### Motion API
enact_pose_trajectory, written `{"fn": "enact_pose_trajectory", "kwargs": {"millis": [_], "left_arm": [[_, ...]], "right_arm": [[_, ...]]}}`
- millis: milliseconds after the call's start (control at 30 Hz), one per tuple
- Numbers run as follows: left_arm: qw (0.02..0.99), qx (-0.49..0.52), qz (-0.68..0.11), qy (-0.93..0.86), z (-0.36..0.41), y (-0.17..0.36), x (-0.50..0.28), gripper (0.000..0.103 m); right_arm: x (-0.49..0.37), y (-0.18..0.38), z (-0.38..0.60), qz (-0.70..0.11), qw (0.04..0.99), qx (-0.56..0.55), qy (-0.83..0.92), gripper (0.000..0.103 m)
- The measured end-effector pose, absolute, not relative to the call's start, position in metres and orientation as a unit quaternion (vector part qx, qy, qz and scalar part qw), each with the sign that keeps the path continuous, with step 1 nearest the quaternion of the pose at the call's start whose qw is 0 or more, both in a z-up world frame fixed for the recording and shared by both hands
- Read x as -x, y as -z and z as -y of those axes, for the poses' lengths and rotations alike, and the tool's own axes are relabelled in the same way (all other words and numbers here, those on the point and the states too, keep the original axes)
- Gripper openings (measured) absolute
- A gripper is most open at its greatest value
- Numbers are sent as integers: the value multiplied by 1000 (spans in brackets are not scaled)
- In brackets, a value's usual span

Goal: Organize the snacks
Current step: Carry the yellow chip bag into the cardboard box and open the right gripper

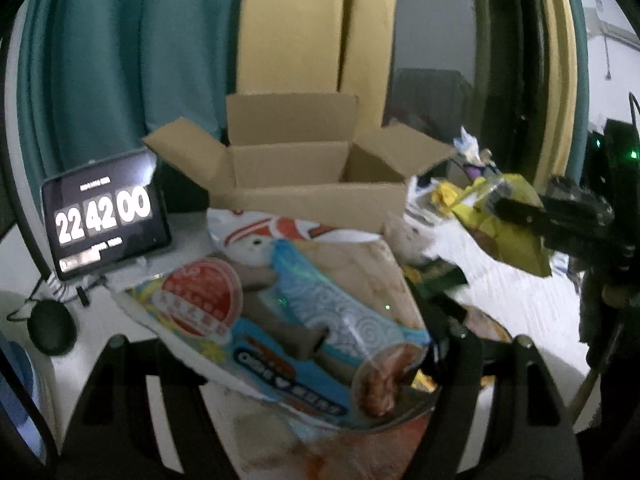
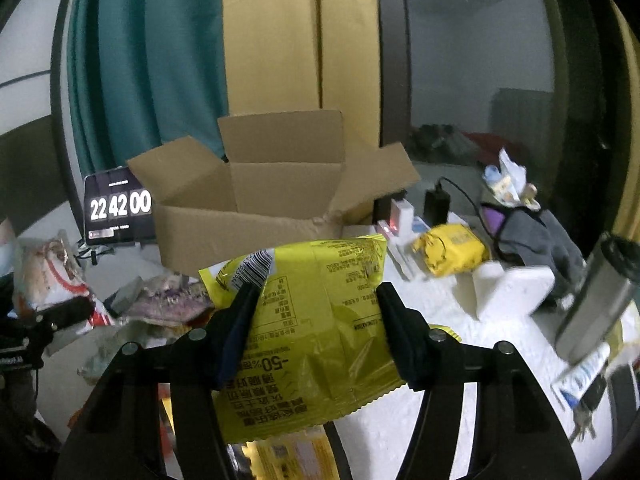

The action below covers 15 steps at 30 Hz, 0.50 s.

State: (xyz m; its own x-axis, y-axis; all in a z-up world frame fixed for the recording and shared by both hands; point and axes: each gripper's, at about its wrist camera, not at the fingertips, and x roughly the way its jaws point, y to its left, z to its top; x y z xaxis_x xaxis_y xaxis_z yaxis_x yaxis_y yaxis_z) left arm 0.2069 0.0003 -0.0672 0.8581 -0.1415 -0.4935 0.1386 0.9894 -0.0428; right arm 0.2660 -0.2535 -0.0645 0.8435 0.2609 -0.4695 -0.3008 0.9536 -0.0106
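Observation:
An open cardboard box [image 1: 308, 196] stands at the back of the table, flaps up; it also shows in the right wrist view [image 2: 256, 232]. My left gripper [image 1: 288, 344] is shut on a large white and blue snack bag [image 1: 296, 312], held in front of the box. My right gripper [image 2: 316, 300] is shut on a yellow snack bag [image 2: 320, 332], printed back toward the camera, lifted before the box. In the left wrist view that yellow bag [image 1: 508, 232] and right gripper [image 1: 504, 204] hang at the right. More snack packets [image 2: 168, 300] lie left of the box.
A tablet clock [image 1: 104, 216] reading 22 42 00 stands left of the box. A yellow packet [image 2: 452, 248], white chargers [image 2: 400, 216], a white block [image 2: 512, 288], grey cloth [image 2: 540, 236] and a steel bottle [image 2: 596, 296] crowd the right. Curtains hang behind.

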Motion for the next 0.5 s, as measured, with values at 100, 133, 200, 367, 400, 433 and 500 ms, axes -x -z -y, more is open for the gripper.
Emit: {"fn": "enact_pose_trajectory", "kwargs": {"millis": [100,133,200,367,400,433,500], "left_arm": [[968,-5,-242,62,-11,59,-223,75],[969,-7,-239,60,-14,56,-229,75],[971,-11,-233,58,-19,51,-240,75],[976,-21,-212,49,-31,38,-269,75],[977,-20,-209,48,-33,36,-274,75],[978,-17,-204,46,-36,32,-281,75],[980,-17,-195,44,-40,26,-295,76]], "right_arm": [[-277,54,244,-230,960,46,-156,64],[-280,51,240,-225,960,47,-160,64],[-286,44,235,-215,961,50,-167,64],[-311,29,220,-199,963,56,-176,64],[-318,27,217,-196,963,55,-177,64],[-322,25,214,-195,963,55,-178,64],[-333,20,207,-189,963,57,-182,64]]}}
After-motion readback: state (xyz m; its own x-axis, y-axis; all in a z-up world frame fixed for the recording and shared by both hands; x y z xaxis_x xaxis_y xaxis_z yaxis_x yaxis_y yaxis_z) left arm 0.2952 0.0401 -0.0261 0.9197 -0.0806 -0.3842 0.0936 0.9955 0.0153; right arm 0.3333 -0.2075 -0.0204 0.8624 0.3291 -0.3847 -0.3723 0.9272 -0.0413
